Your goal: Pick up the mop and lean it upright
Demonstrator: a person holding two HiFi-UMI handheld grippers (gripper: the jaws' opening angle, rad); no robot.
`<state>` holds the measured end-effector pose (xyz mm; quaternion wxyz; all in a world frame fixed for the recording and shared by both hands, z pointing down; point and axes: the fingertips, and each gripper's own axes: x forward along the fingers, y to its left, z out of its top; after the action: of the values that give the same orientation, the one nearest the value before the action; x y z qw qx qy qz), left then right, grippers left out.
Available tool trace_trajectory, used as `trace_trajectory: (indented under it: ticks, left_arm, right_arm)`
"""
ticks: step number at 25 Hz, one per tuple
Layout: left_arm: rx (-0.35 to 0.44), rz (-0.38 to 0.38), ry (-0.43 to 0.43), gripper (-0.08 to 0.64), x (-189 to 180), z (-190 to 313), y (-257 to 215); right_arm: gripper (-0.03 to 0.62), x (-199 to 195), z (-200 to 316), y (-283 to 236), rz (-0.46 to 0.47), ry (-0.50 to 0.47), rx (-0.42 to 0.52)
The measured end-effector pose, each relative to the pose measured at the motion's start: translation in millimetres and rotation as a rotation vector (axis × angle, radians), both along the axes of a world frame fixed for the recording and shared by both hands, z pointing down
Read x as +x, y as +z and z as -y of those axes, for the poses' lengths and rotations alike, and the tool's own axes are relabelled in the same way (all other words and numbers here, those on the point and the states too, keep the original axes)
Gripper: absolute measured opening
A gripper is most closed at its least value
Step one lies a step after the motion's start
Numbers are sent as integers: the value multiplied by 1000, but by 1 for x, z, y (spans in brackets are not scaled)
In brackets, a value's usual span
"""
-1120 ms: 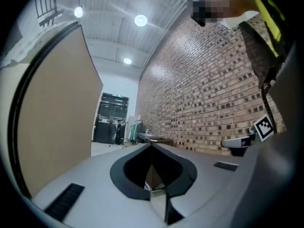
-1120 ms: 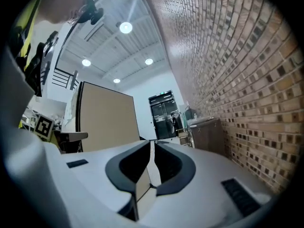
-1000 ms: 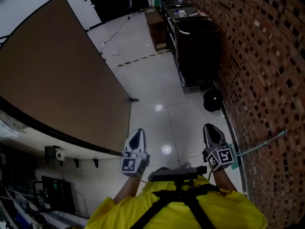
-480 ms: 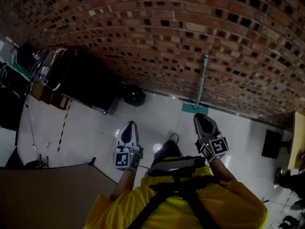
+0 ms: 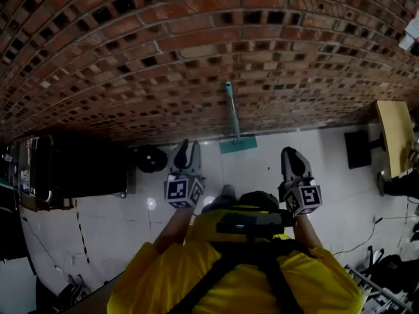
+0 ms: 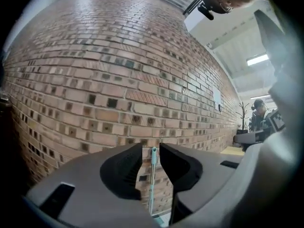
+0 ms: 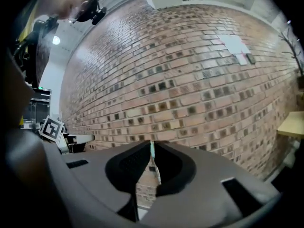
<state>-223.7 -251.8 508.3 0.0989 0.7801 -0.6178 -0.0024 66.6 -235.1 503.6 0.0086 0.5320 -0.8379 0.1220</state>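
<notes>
- The mop [image 5: 231, 114] stands with its flat teal head on the floor [image 5: 262, 165], at the foot of the brick wall [image 5: 196, 44]. Its thin teal handle leans against the bricks.
- The 2 grippers are held out in front of the person, above the floor. Both point toward the wall and neither touches the mop.
- In the head view the mop is ahead of the 2 grippers and between them, a little nearer to the left one.
- The left gripper [image 5: 186, 148] has its jaws opening, with a clear gap between the dark pads. In the left gripper view the mop handle shows through this gap, but it is far away at the wall. Nothing is between the jaws.
- The right gripper [image 5: 294, 154] has its jaws drawn together, with only a thin slit at the tips. It holds nothing; a piece of the far mop handle shows through the slit.
- A black round object [image 5: 151, 158] sits on the floor near the wall, left of the left gripper.
- A dark cabinet [image 5: 78, 169] stands further left against the wall.
- A wooden tabletop [image 5: 395, 133] is at the right edge of the head view.
- The person wears a yellow shirt [image 5: 190, 273].
</notes>
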Motion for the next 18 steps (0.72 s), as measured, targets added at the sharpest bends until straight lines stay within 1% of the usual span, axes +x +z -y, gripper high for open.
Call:
trace_trajectory:
  ticks: [2,4,5,8,10,13,15,18]
  left_arm:
    - [-12,20,28,109,14,23,7]
    - [-24,44,40,109,26,48,19]
    - [-42,48,38,109,31,62,28]
    - [-91,50,12,140,49,115,66]
    - [-108,73,-5,160,62,156,93]
    - [-143,91,-24,160,83,211,131]
    - [-168,90,-26,161,96,237,153]
    - [-191,92,-27,163,111,266,173]
  right_arm:
    - [34,8,10,3,3,31,-10]
    - [34,13,19,5,8,37,-24]
    - [34,15,25,7,9,35,-32]
    - [34,26,42,12,5,14,-57]
    - [34,35,55,14,-13,-12,-63]
    - [34,54,73,16,-48,-41,-68]
    - [34,70,82,20,-59,-41,-76]
    - [34,92,93,27,-63,-39,-89]
